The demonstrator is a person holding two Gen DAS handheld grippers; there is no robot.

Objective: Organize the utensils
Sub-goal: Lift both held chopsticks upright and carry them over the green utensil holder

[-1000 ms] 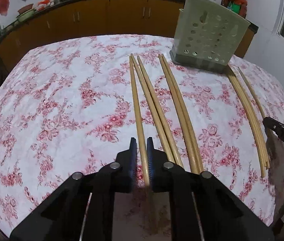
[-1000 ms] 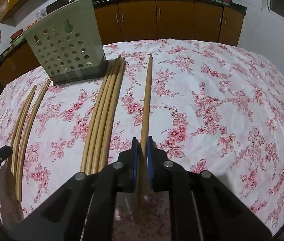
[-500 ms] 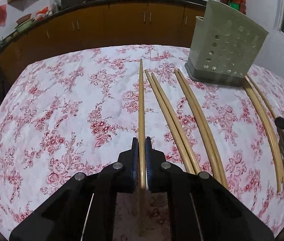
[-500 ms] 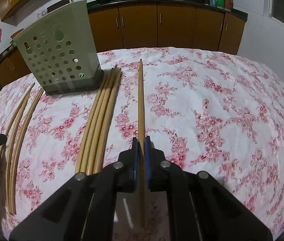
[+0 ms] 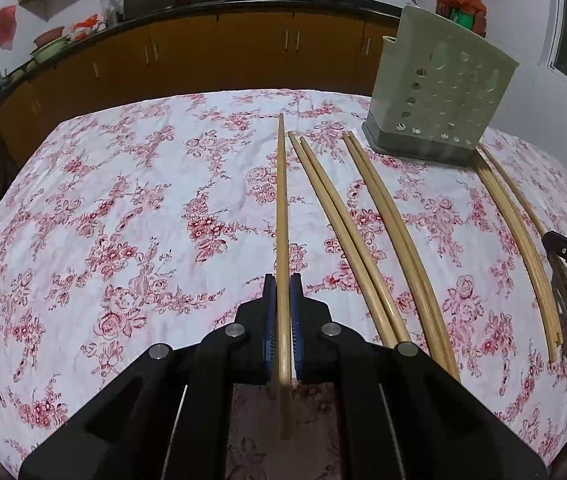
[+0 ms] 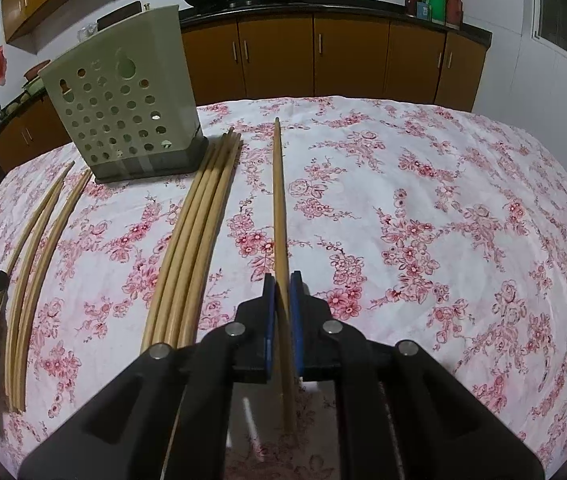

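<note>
- My left hand-held gripper (image 5: 282,292) is clamped on one chopstick (image 5: 281,208); my right hand-held gripper (image 6: 282,292) is clamped on another chopstick (image 6: 279,200), both lifted off the surface (image 5: 123,220).
- Risk: a long stick pivots in the thin pinch and misses the holder (image 6: 123,108).
- Loose chopsticks (image 6: 191,240) beside it could get knocked.

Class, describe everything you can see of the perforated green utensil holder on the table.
The pale green plastic utensil holder is a tall box that widens toward its open top, its walls pierced by rows of round holes and a few keyhole slots. It stands upright on a darker grey base on the floral tablecloth. Nothing shows inside. Wooden chopsticks lie beside it, close to its base.
</note>
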